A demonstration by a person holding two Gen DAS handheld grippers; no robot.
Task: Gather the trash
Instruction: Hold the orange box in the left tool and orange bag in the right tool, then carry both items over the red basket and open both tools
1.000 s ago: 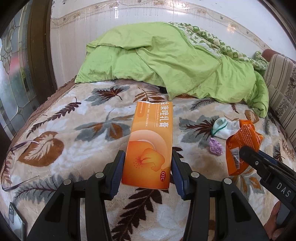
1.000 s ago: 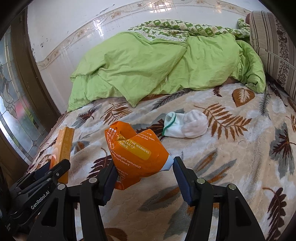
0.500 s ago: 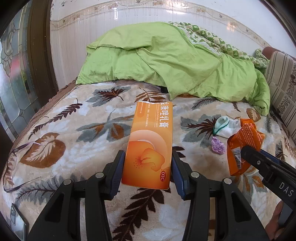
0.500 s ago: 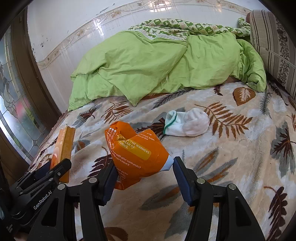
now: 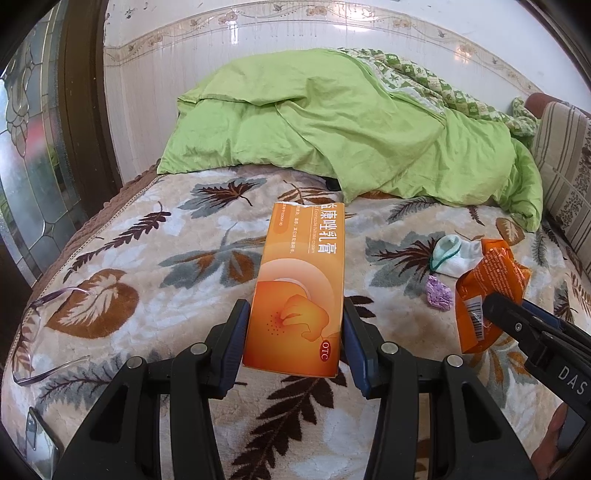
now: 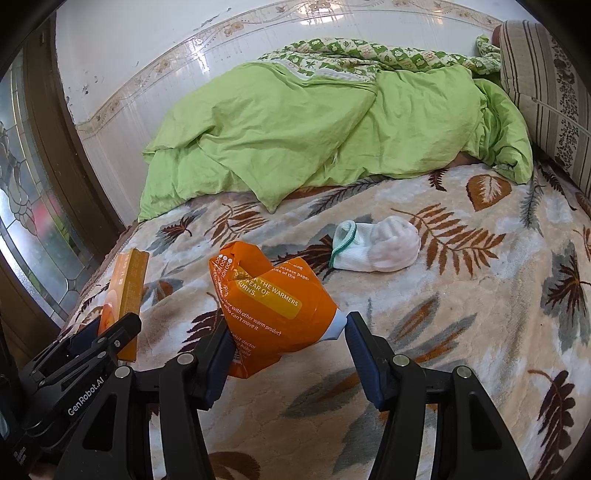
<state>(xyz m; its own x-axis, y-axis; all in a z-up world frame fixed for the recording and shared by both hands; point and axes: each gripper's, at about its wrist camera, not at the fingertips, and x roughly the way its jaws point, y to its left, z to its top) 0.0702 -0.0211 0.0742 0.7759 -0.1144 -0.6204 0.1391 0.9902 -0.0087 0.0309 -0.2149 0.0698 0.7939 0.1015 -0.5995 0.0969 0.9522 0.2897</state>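
Orange box (image 5: 299,291) clamped between left gripper (image 5: 293,343) jaws; orange wrapper (image 6: 273,306) clamped between right gripper (image 6: 286,350) jaws; sock (image 6: 376,245) lying beyond

On the blanket (image 5: 155,236), a sock (image 5: 456,254) lies right of the box (image 5: 303,280), with a crumpled scrap (image 5: 438,293) just before it. Behind them the quilt (image 5: 332,125) is heaped against the wall (image 5: 229,33). Glasses (image 5: 40,332) lie far left, the wrapper (image 5: 487,291) right.

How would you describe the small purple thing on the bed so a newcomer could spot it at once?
Start at the leaf-patterned plush blanket covering the bed, then go to the white ankle sock with a green cuff on its right side. Just in front of the sock lies the small crumpled purple wad, left of the crinkled orange plastic wrapper. It is the only purple item there.
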